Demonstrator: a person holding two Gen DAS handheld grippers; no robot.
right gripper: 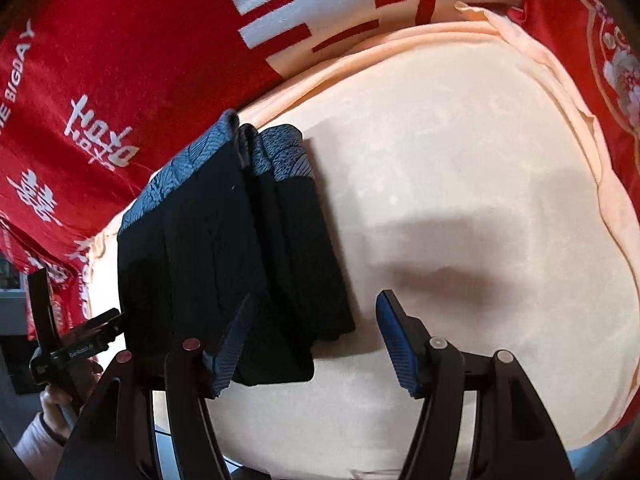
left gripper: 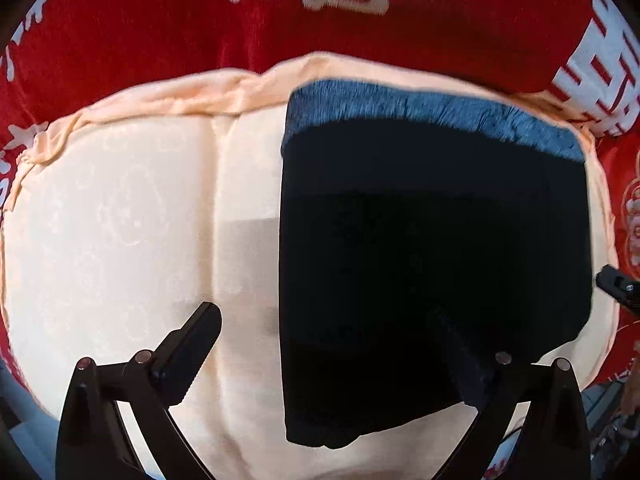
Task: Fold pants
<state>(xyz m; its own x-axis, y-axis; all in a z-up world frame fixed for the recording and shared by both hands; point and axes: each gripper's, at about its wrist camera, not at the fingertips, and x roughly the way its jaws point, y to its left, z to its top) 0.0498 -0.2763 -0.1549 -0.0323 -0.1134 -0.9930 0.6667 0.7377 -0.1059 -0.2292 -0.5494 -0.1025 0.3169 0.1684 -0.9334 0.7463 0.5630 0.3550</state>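
Dark navy pants (left gripper: pixel 432 264) lie folded into a compact rectangle on a peach cloth (left gripper: pixel 120 220), with a grey-blue ribbed waistband (left gripper: pixel 432 110) at the far edge. In the right wrist view the pants (right gripper: pixel 224 248) show as stacked folded layers at left. My left gripper (left gripper: pixel 332 344) is open, its left finger (left gripper: pixel 192 340) over the cloth and its right finger over the pants' near edge. My right gripper (right gripper: pixel 316 328) is open and empty, its left finger (right gripper: pixel 236 340) over the pants' near right corner, its right finger (right gripper: pixel 396 336) over bare cloth.
A red blanket with white lettering (left gripper: pixel 360 20) surrounds the peach cloth on the far side and both sides. The other gripper shows at the right edge in the left view (left gripper: pixel 618 286) and at lower left in the right view (right gripper: pixel 80 344). Bare cloth (right gripper: pixel 480 200) spreads right of the pants.
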